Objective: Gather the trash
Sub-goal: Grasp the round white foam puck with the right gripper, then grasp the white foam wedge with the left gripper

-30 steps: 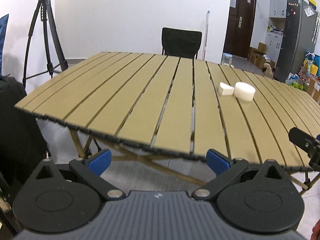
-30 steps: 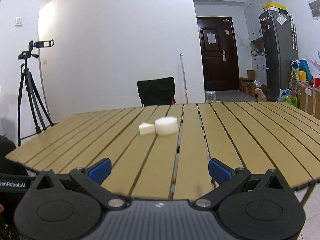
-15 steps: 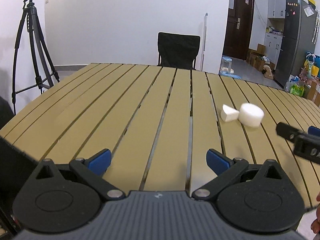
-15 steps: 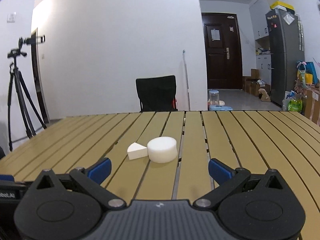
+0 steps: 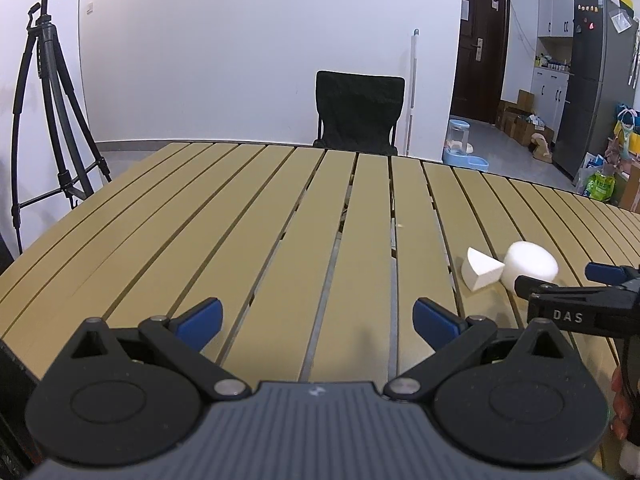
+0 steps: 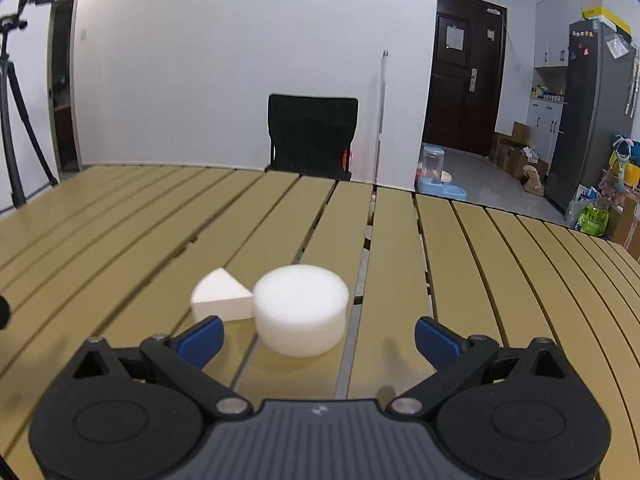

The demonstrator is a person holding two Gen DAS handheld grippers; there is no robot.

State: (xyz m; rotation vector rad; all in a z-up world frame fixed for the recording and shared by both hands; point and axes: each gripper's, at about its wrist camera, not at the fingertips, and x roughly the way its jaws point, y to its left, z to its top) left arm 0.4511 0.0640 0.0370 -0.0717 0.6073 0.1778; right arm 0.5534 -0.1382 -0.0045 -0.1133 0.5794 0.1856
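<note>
While level, right claw (image 6: 318, 334) gapes — foam disc (image 6: 300, 308) ahead.

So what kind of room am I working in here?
Most likely a lived-in home, in a dining area open to a kitchen: a slatted folding table with a black chair behind it, a fridge beside cabinets, and a pet water dispenser on the floor by the door.

Before you lies the tan slatted table (image 6: 460, 280), its strips smooth with a low satin sheen, like coated wood or metal; you cannot tell which. The white round foam puck (image 6: 300, 312) looks matt and finely porous, and the white wedge-shaped foam piece (image 6: 220, 298) beside it has the same dull, soft-looking surface. Your right gripper (image 6: 318, 338) is matt black plastic with blue pads (image 6: 200, 338) and a ribbed grey body.
</note>
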